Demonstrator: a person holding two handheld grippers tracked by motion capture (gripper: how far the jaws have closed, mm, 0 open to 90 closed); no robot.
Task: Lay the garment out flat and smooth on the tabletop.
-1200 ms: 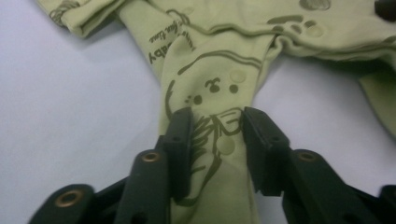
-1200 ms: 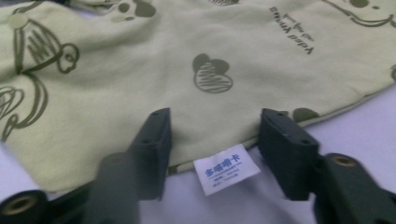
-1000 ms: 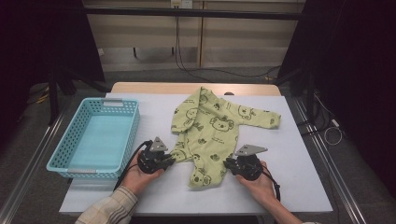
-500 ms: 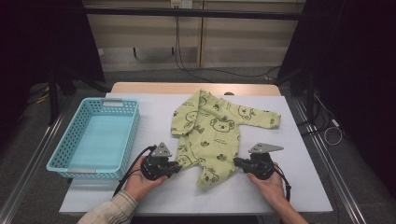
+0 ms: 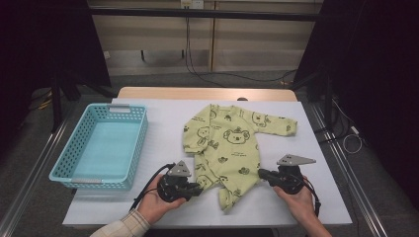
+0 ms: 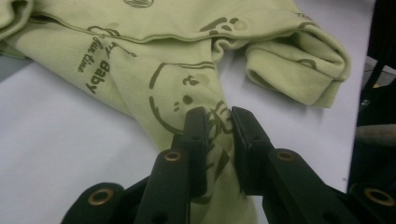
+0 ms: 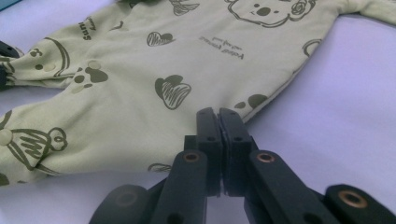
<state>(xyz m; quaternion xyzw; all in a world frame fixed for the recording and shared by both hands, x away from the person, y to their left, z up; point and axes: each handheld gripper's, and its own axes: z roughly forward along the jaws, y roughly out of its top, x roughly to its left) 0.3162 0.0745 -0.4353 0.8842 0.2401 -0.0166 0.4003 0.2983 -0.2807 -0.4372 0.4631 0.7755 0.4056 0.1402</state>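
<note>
A light green baby romper (image 5: 227, 143) with dark bear prints lies flat in the middle of the white table, legs toward me. My left gripper (image 5: 197, 188) is at the left leg, and its jaws are shut on a bunched fold of that leg (image 6: 218, 122). On the other side, my right gripper (image 5: 261, 174) meets the romper's right edge near the hip. Its jaws are pressed together at the hem (image 7: 218, 116), pinching the thin edge of the fabric (image 7: 140, 93). Both grippers lie low and almost level on the table.
A light blue plastic basket (image 5: 140, 143) with nothing in it stands on the left part of the table. White tabletop (image 5: 311, 143) lies bare to the right of the romper. Cables hang behind the table's far edge, and the room around it is dark.
My right gripper has moved right, drawing the romper's edge outward. The left gripper has slid toward the front edge and a little right with the leg. The lower romper now lies wider.
</note>
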